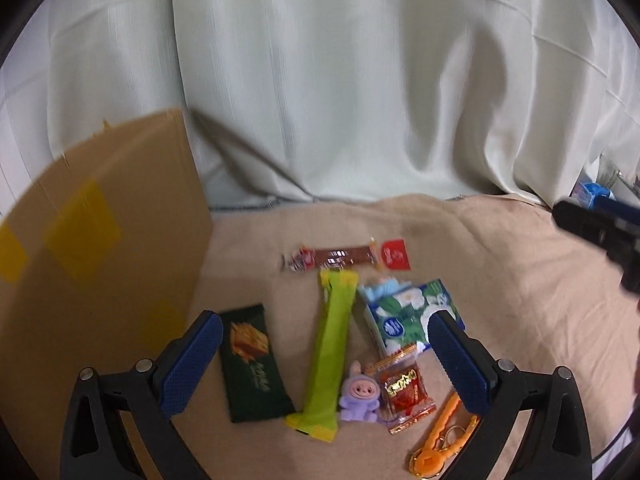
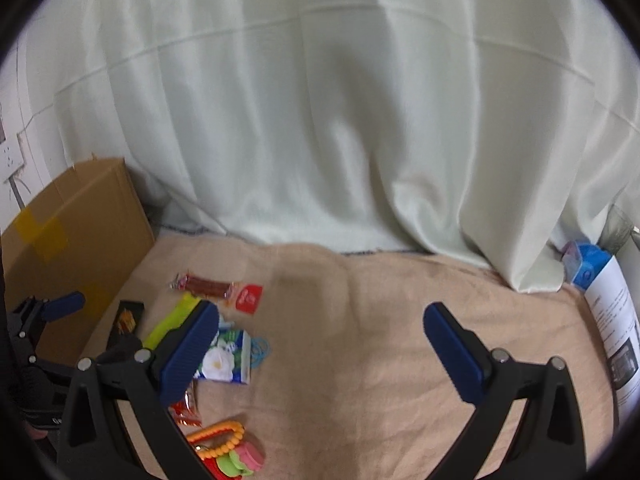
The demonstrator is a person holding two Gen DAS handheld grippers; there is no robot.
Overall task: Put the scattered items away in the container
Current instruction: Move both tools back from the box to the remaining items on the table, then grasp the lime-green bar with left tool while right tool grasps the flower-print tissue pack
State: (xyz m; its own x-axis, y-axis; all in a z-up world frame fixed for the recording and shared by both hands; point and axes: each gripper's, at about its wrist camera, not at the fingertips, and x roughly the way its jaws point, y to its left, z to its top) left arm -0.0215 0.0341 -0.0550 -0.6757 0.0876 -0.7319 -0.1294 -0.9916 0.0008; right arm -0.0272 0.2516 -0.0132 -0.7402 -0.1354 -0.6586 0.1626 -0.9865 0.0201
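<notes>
Pale curtain hangs behind the beige cloth; printed sheet at right

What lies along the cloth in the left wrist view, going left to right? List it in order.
cardboard box → dark green wrapper → lime green packet → purple plush toy → red candy packet → orange clip

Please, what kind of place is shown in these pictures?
Probably a room at home, arranged for a tidying exercise: a beige blanket covers the surface, pale curtains hang behind it, and a wall socket is at the far left.
</notes>
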